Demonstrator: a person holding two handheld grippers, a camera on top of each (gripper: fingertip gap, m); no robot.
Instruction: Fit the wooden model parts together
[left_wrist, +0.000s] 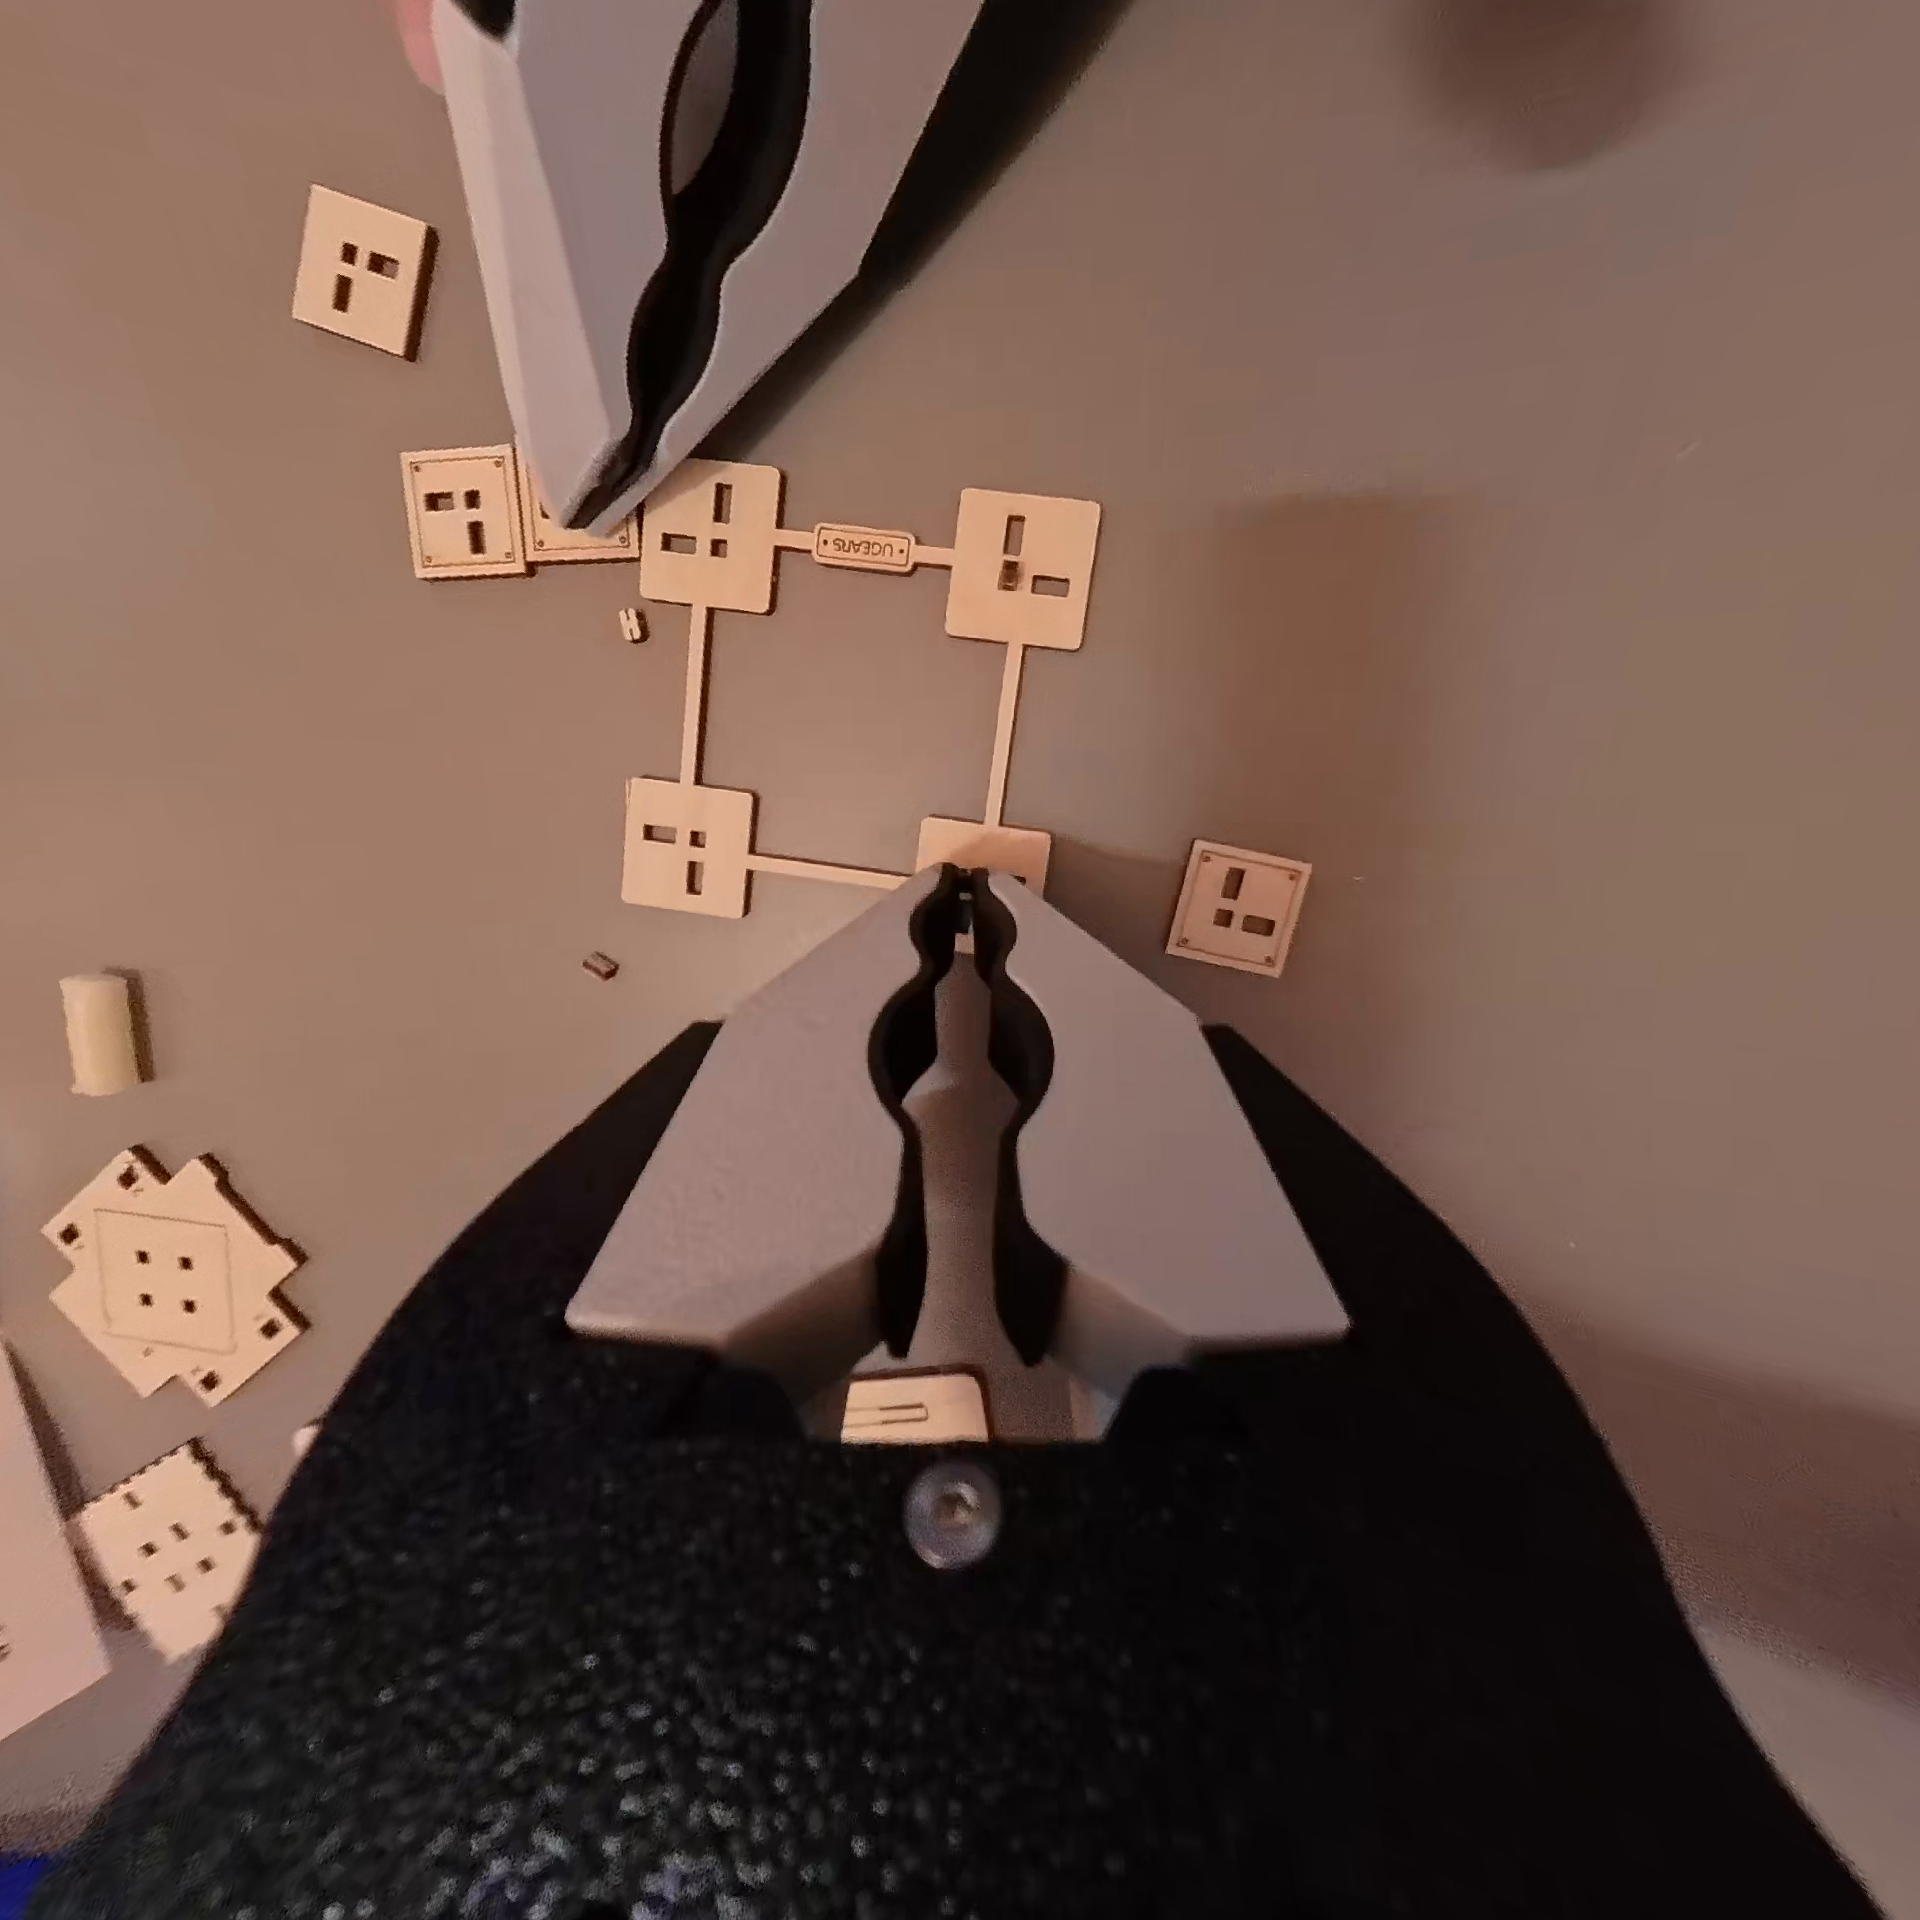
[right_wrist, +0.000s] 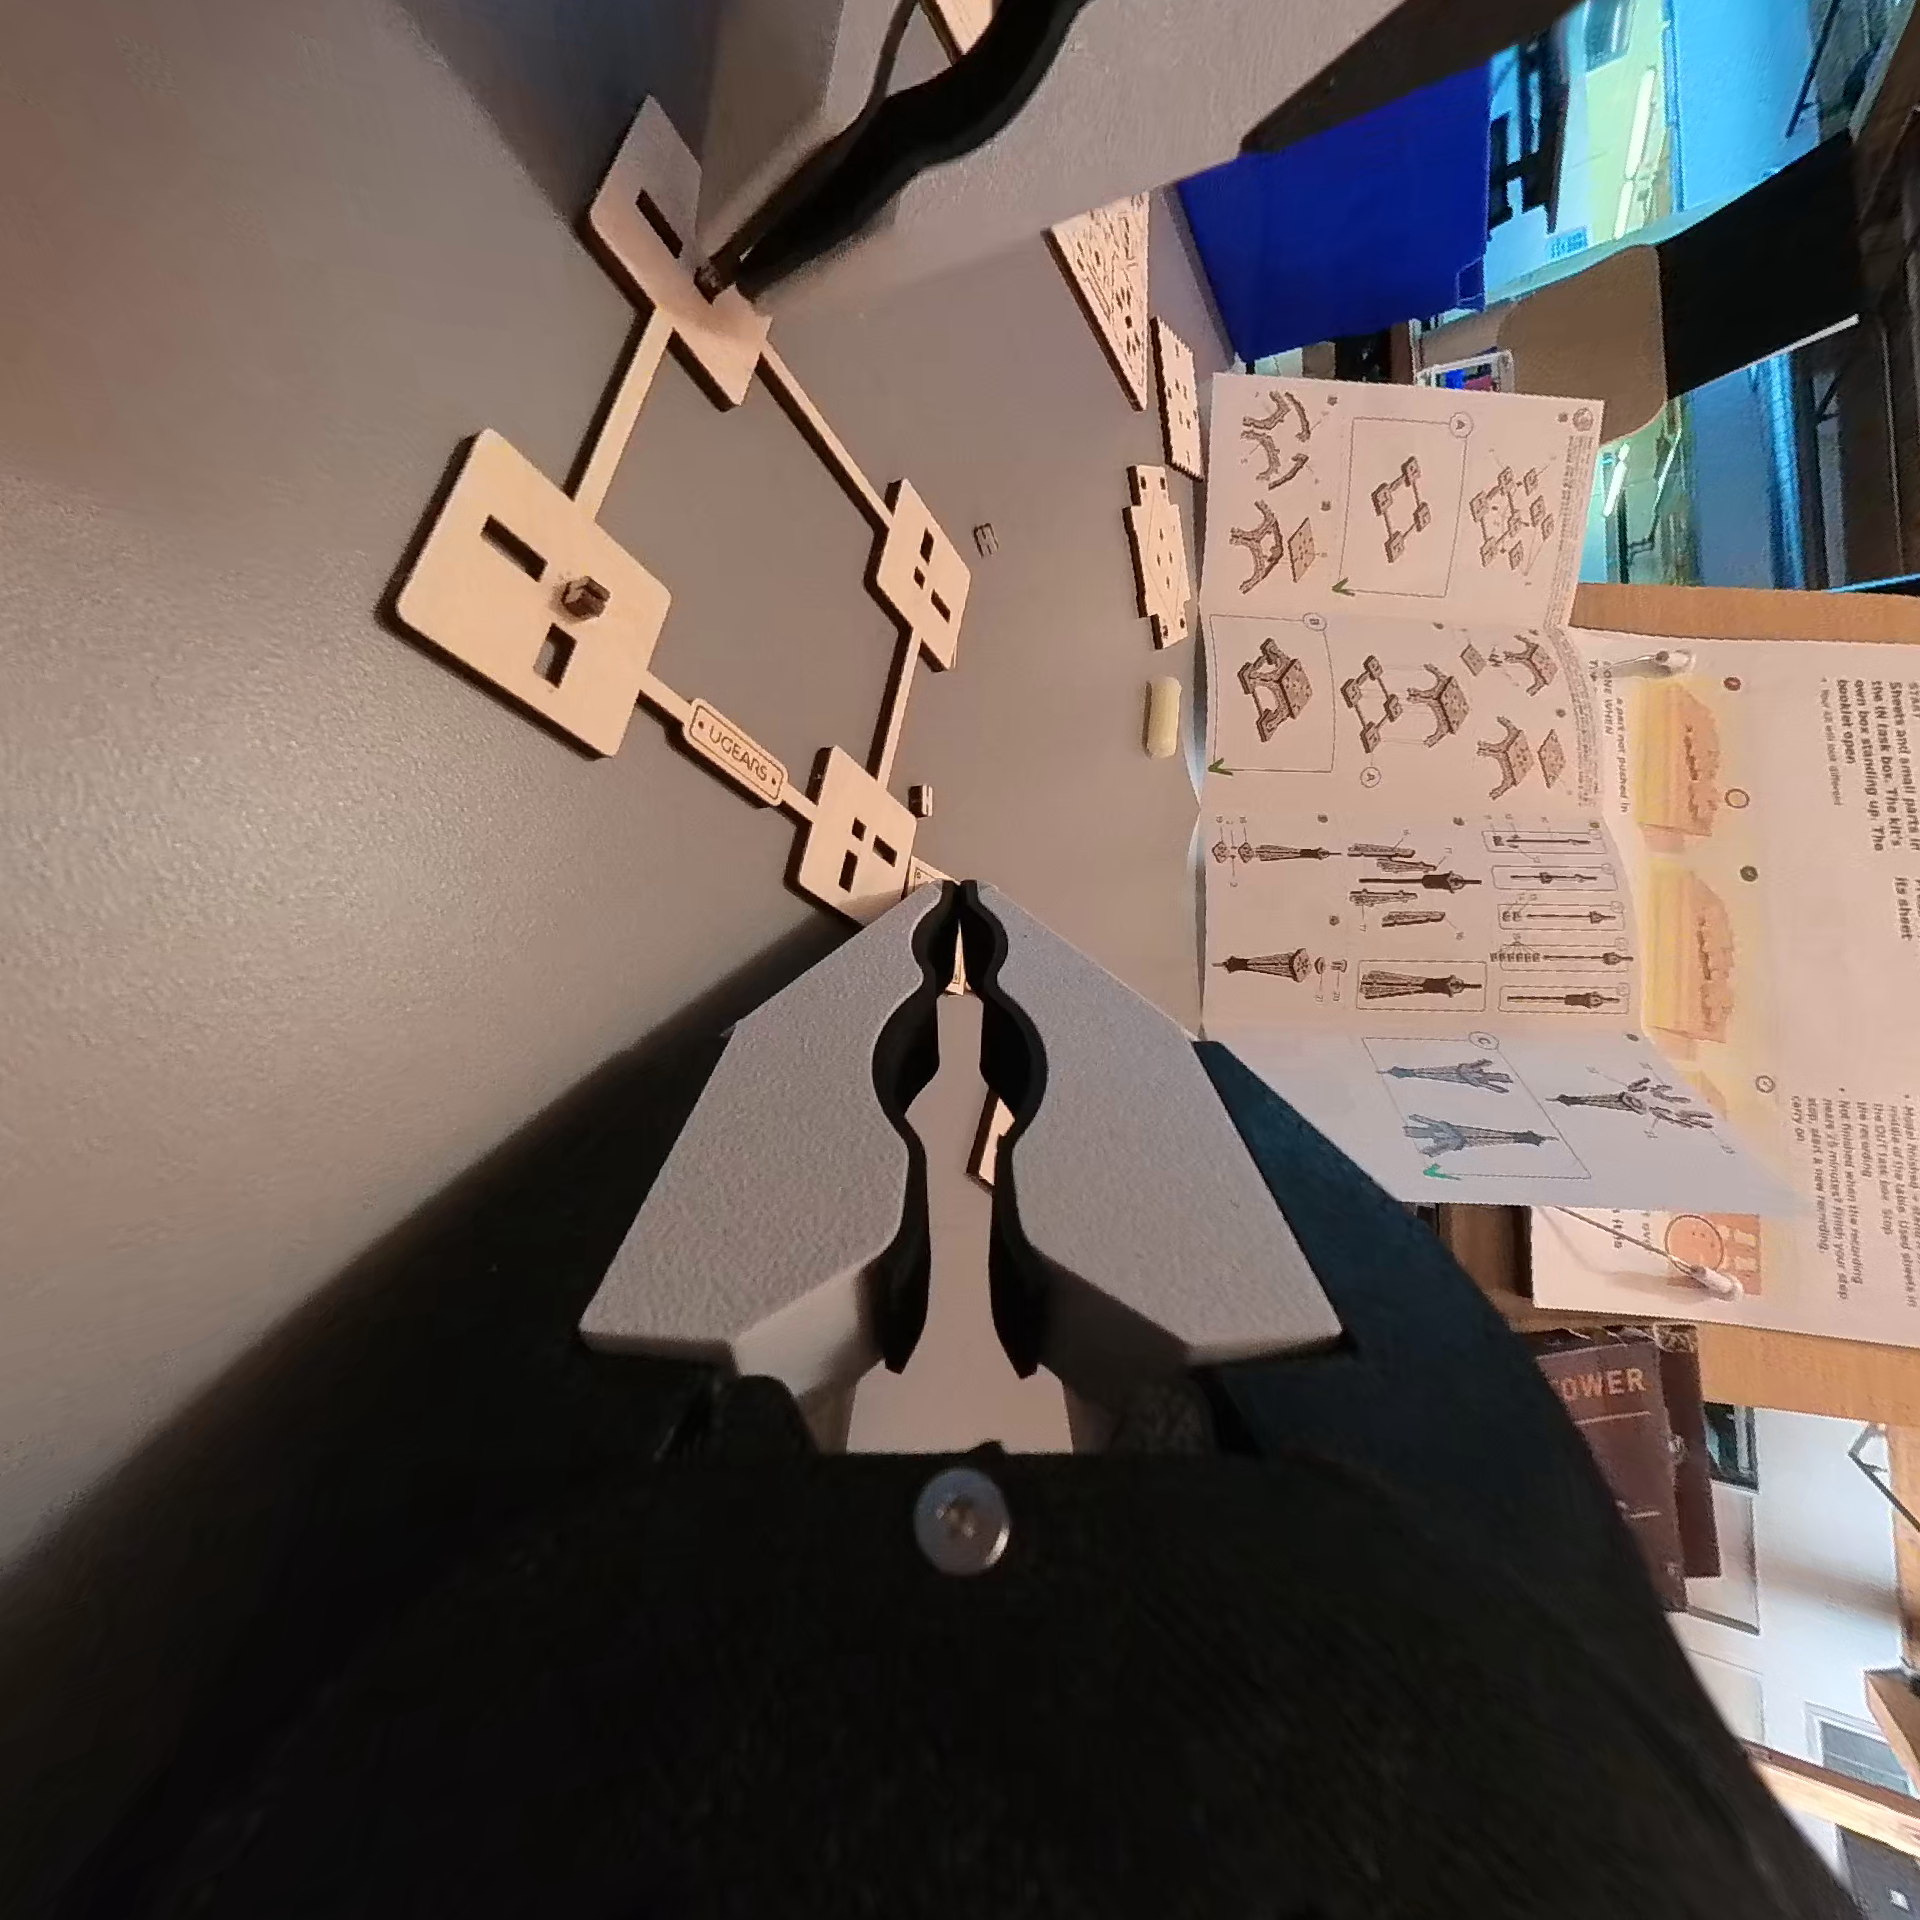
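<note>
A flat wooden frame (left_wrist: 694, 696) with four slotted corner pads lies on the grey table; it also shows in the right wrist view (right_wrist: 615, 416). One pad holds a small upright peg (left_wrist: 1010, 575) (right_wrist: 582, 600). My left gripper (left_wrist: 961, 881) is shut on a small dark peg (right_wrist: 713, 276) and holds it at the near right corner pad (left_wrist: 1013, 844). My right gripper (right_wrist: 958, 896) is shut, its tips down on a small square plate (left_wrist: 582, 542) beside the frame's far left pad. That plate shows through the jaws (right_wrist: 987, 1138).
Loose square plates (left_wrist: 362, 272) (left_wrist: 462, 514) (left_wrist: 1238, 906) lie around the frame. Two tiny pegs (left_wrist: 631, 623) (left_wrist: 601, 964), a pale wax stick (left_wrist: 99, 1034) and notched plates (left_wrist: 171, 1273) lie to the left. An instruction sheet (right_wrist: 1403, 727) and a blue box (right_wrist: 1340, 229) stand beyond. Left tips to right tips: about 9 cm. The pale wax stick (left_wrist: 99, 1034) sits 15 cm or so from the ends of my right fingers.
</note>
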